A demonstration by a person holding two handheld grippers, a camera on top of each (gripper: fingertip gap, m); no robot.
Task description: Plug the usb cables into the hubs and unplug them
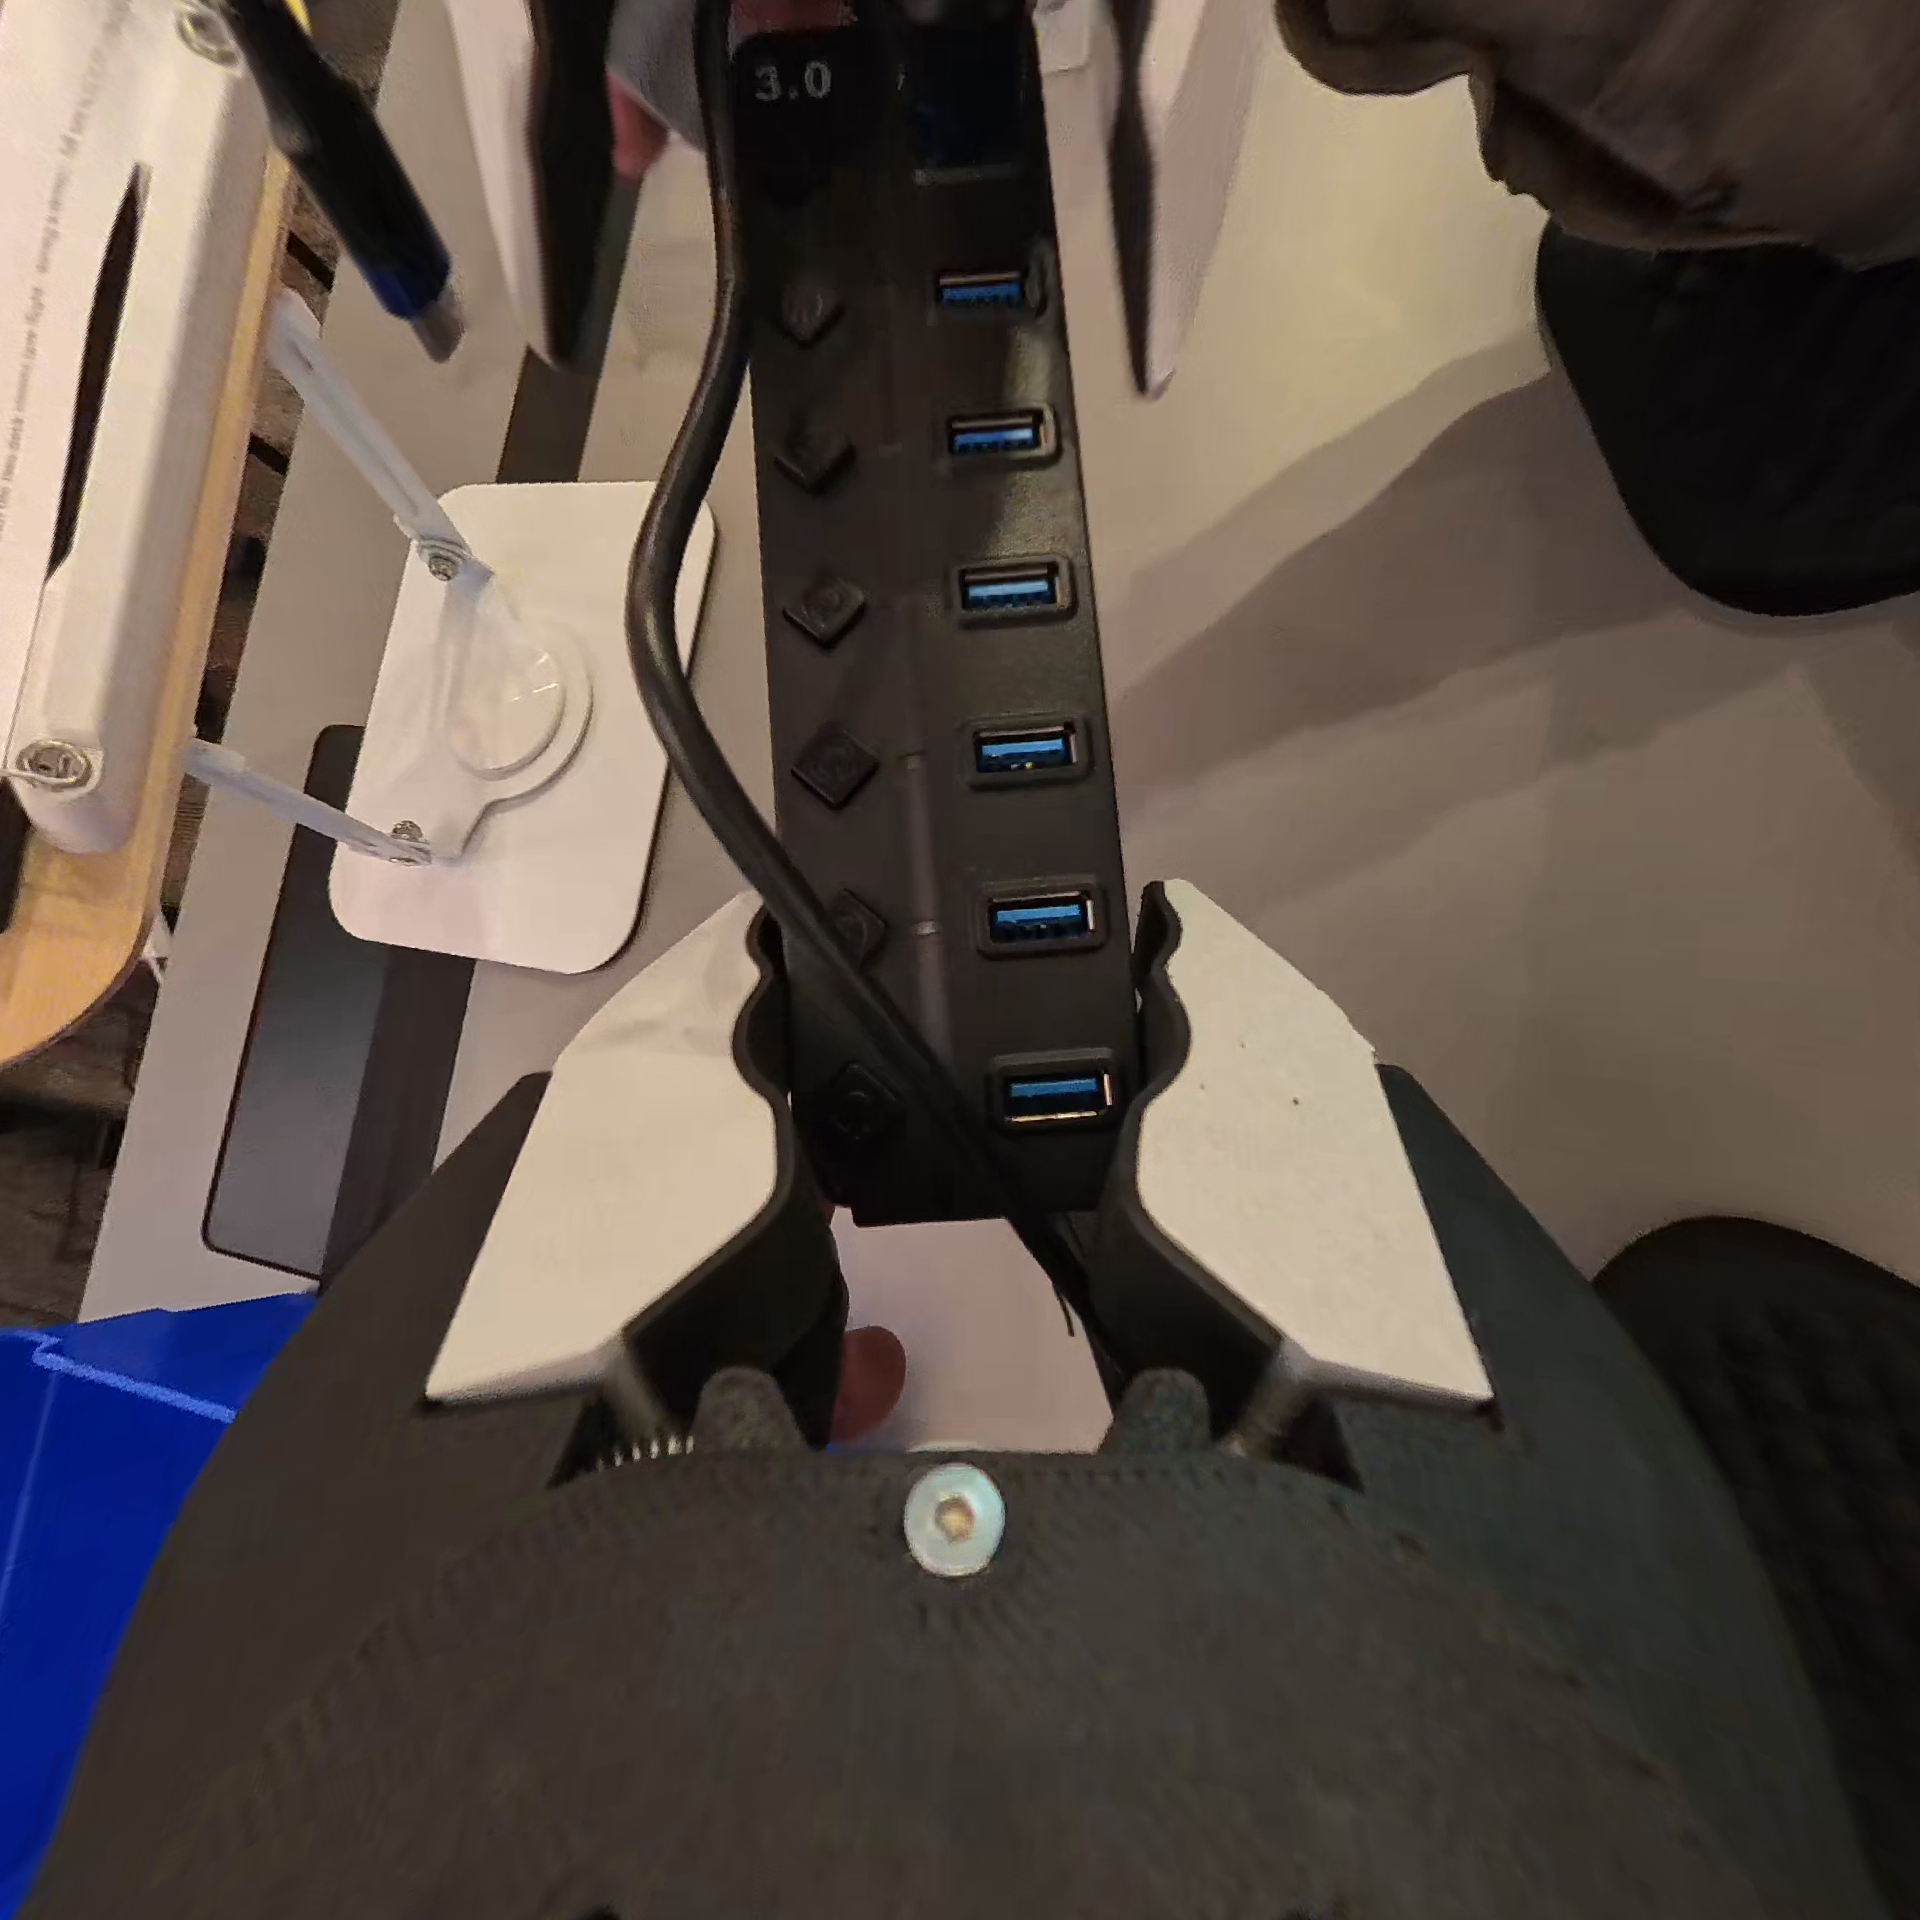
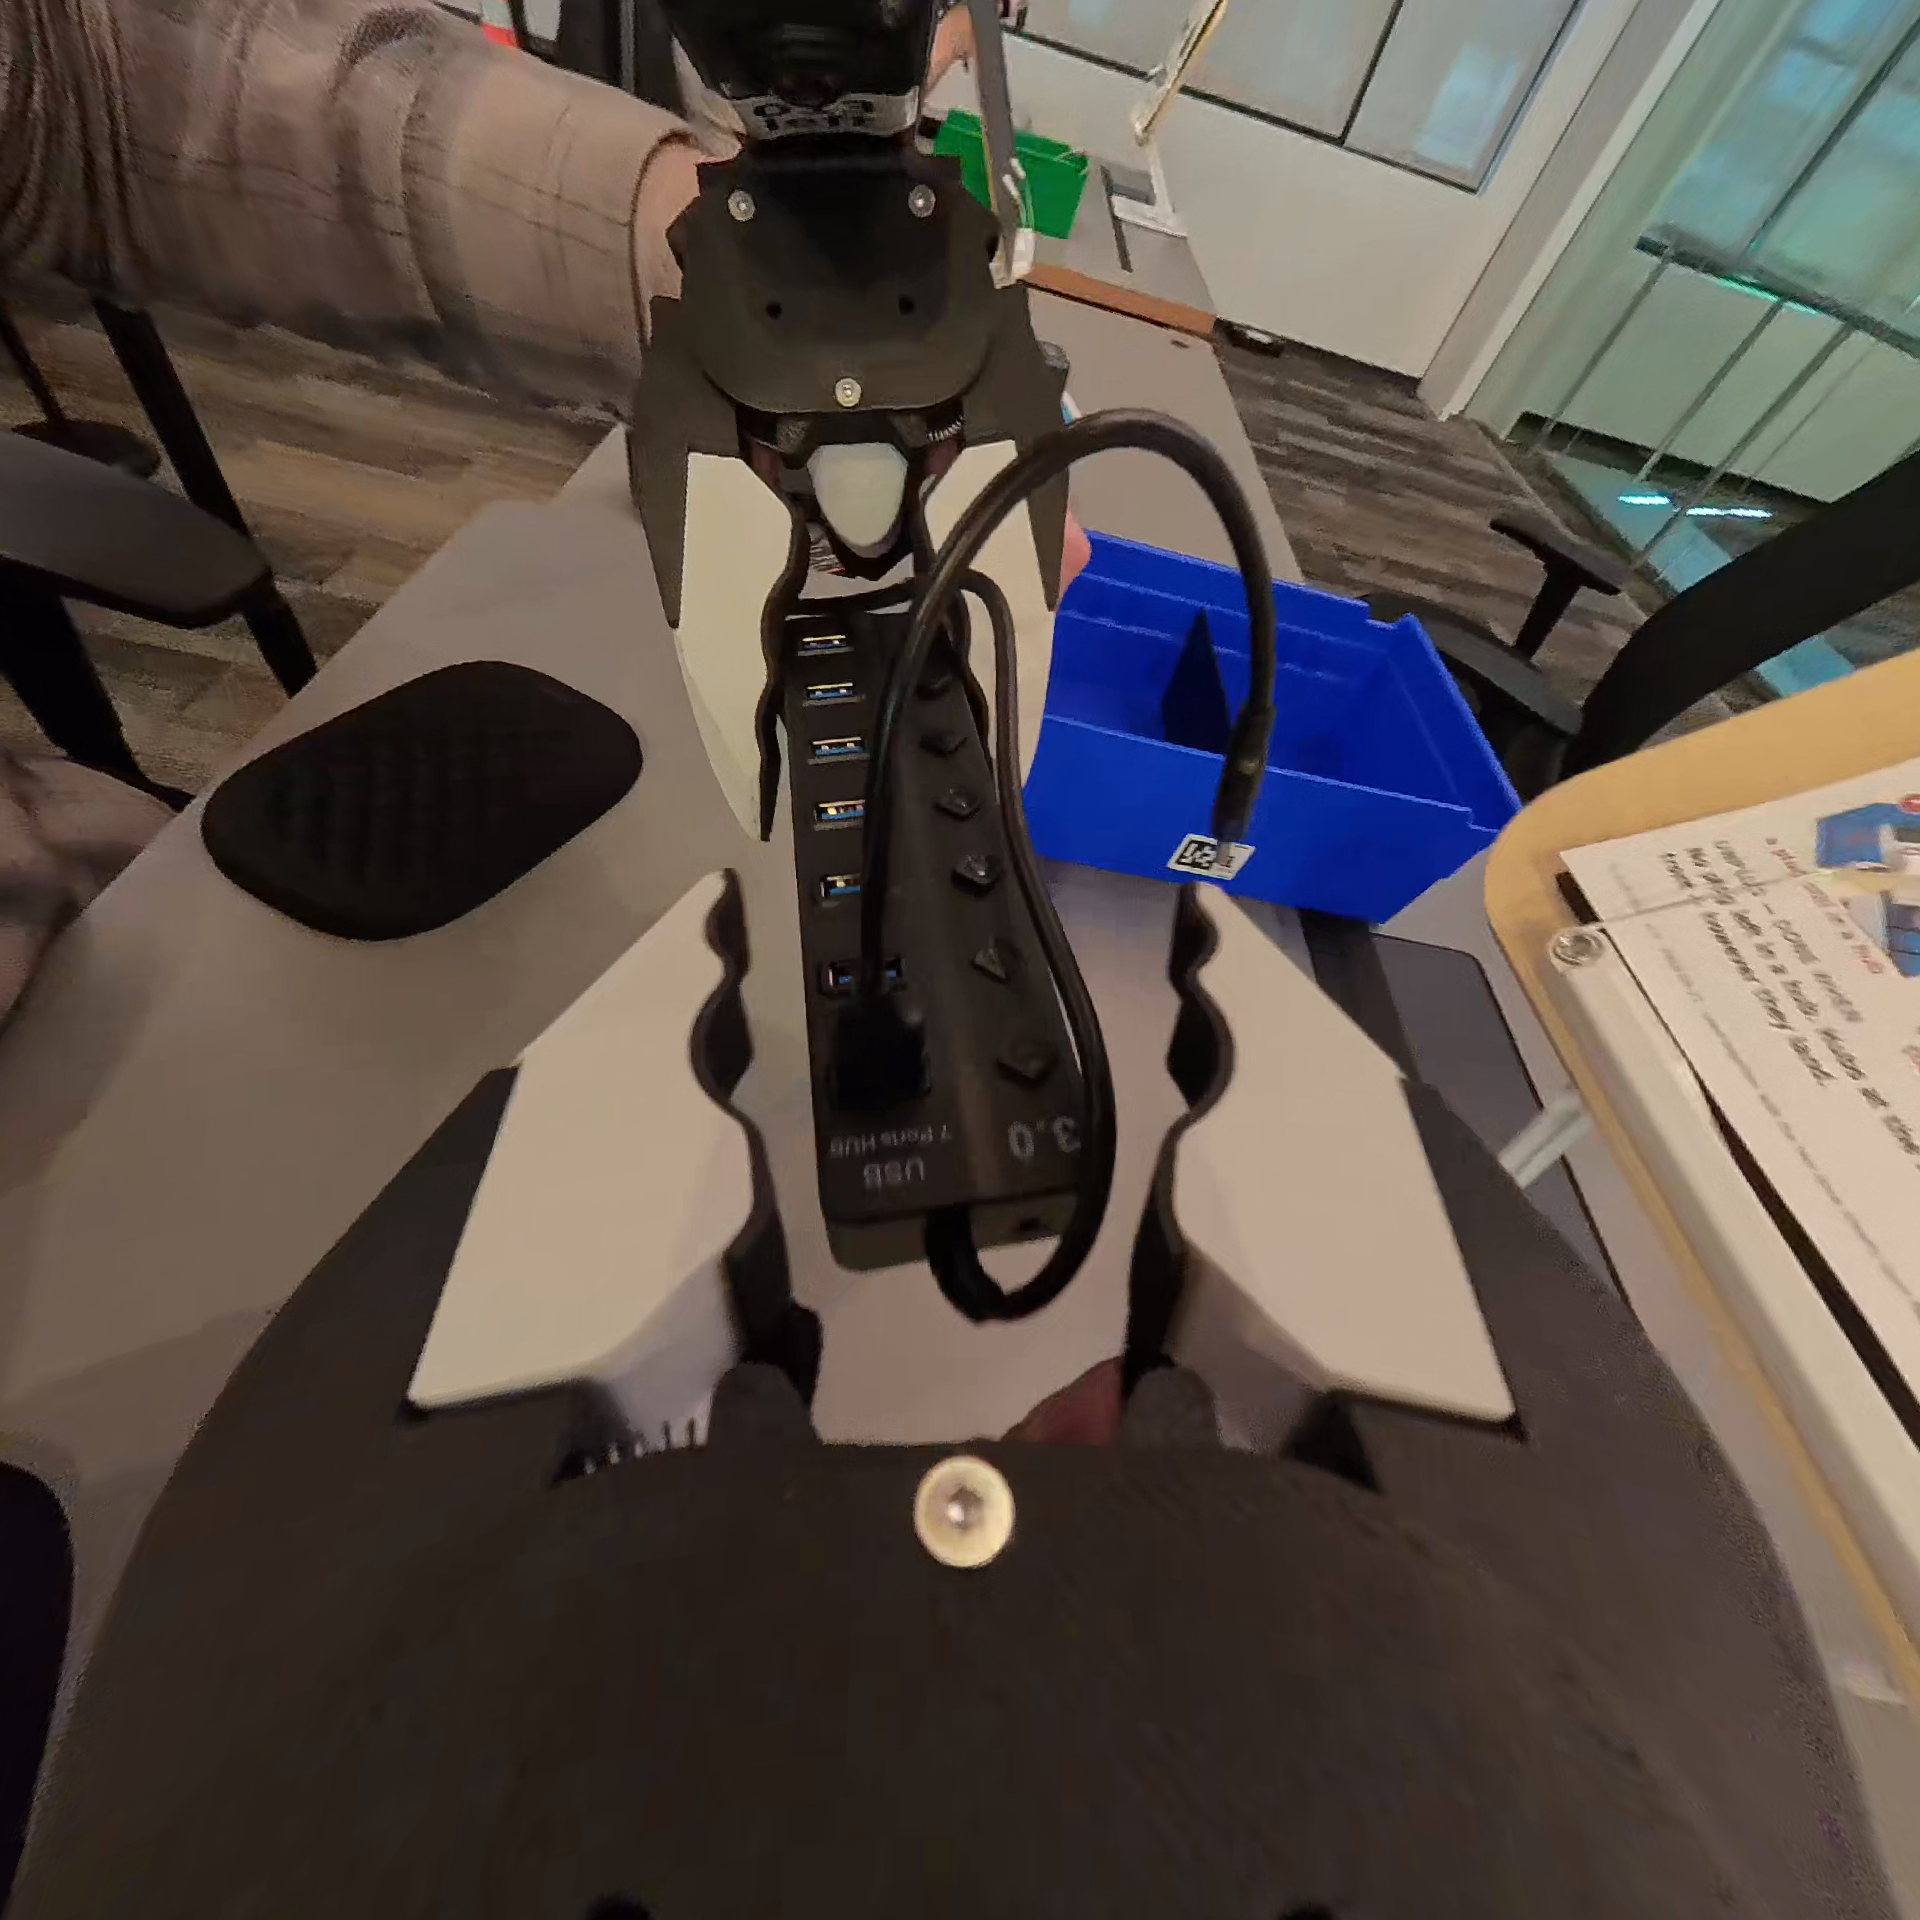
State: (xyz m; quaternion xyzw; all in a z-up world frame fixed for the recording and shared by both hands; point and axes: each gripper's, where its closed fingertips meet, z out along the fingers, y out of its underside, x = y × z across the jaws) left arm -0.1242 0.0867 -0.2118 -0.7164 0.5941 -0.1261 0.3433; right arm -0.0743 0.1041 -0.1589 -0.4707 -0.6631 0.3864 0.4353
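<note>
Squeezing one end of the black hub (image 1: 935, 665), the left tongs (image 1: 961, 1049) hold it over the grey counter (image 2: 312, 1039). A black cable (image 2: 1049, 935) loops across it. The right tongs (image 2: 961, 997) gape wide around its other end, by the blue bin (image 2: 1278, 810).

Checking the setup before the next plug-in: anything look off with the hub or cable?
Yes. The black cable loops over the top of the hub, crossing its button row, and its free plug dangles in the air in front of the blue bin. The left tool pinches hub and cable together.
</note>
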